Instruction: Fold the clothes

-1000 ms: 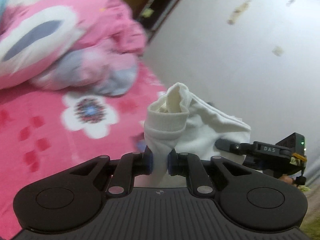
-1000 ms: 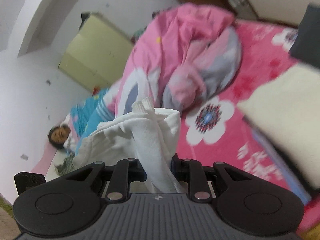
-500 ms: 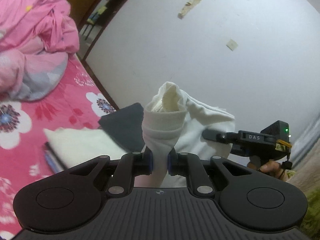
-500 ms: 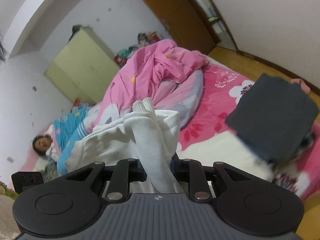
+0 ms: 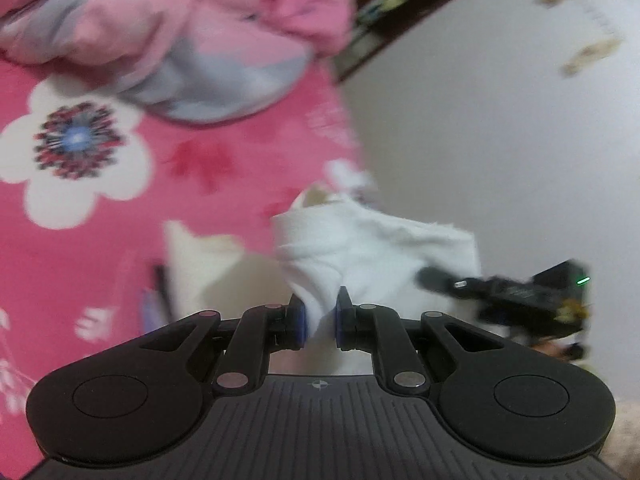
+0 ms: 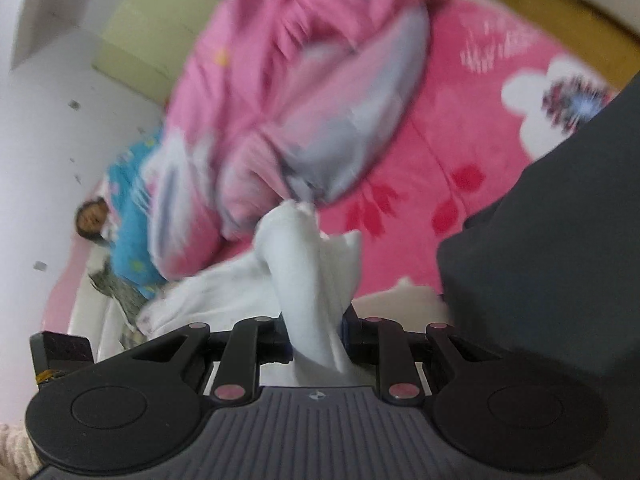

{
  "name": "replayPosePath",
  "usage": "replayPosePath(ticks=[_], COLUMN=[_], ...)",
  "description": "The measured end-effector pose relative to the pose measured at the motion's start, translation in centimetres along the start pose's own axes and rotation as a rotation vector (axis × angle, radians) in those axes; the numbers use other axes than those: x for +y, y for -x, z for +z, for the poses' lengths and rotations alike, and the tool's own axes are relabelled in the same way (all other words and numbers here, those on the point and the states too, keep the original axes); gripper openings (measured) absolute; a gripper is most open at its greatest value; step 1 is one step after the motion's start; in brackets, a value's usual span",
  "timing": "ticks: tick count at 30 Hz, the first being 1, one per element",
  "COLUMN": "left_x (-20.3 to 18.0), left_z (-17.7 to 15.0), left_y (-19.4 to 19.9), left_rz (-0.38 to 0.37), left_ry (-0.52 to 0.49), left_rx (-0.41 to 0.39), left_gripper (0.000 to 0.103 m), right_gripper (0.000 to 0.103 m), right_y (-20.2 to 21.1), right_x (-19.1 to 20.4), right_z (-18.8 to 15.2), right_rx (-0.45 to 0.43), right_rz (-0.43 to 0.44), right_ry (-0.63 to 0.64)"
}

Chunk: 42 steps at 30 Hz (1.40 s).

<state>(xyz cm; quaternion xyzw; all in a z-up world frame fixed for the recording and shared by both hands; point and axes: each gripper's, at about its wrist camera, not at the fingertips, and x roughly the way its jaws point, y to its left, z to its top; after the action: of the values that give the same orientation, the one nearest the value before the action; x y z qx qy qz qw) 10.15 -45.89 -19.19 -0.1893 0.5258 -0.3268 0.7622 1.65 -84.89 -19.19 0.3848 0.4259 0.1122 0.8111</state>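
We see our right tool [image 6: 316, 336] clamped on a bunched fold of the white garment [image 6: 308, 272], which rises ahead of the tips and trails off to the tool's left. Just right of the tool, a folded dark grey cloth [image 6: 552, 248] fills that side, lying on the bed [image 6: 460, 152] with its pink flowered cover. Ahead of the tool, a crumpled pink and grey quilt [image 6: 304, 96] is heaped, blurred. Far left of the tool, a person [image 6: 94, 218] lies under blue bedding [image 6: 130, 220].
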Motion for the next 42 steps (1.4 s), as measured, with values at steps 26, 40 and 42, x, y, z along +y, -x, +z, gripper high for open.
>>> replayPosePath(ticks=[26, 40, 42], left_x=[8.2, 6.6, 6.2], left_z=[-0.2, 1.4, 1.5], left_y=[0.0, -5.0, -5.2], left_rz=[-0.061, 0.057, 0.065], left_ry=[0.412, 0.226, 0.199], left_rx=[0.081, 0.136, 0.132], left_gripper=[0.066, 0.046, 0.042], right_gripper=[0.049, 0.039, 0.029], right_y=[11.4, 3.8, 3.0], right_x=[5.4, 5.5, 5.9], right_z=[-11.5, -27.3, -27.6], right_rx=[-0.18, -0.08, -0.072], right_rz=[-0.12, 0.064, 0.039], right_ry=[-0.135, -0.655, -0.658])
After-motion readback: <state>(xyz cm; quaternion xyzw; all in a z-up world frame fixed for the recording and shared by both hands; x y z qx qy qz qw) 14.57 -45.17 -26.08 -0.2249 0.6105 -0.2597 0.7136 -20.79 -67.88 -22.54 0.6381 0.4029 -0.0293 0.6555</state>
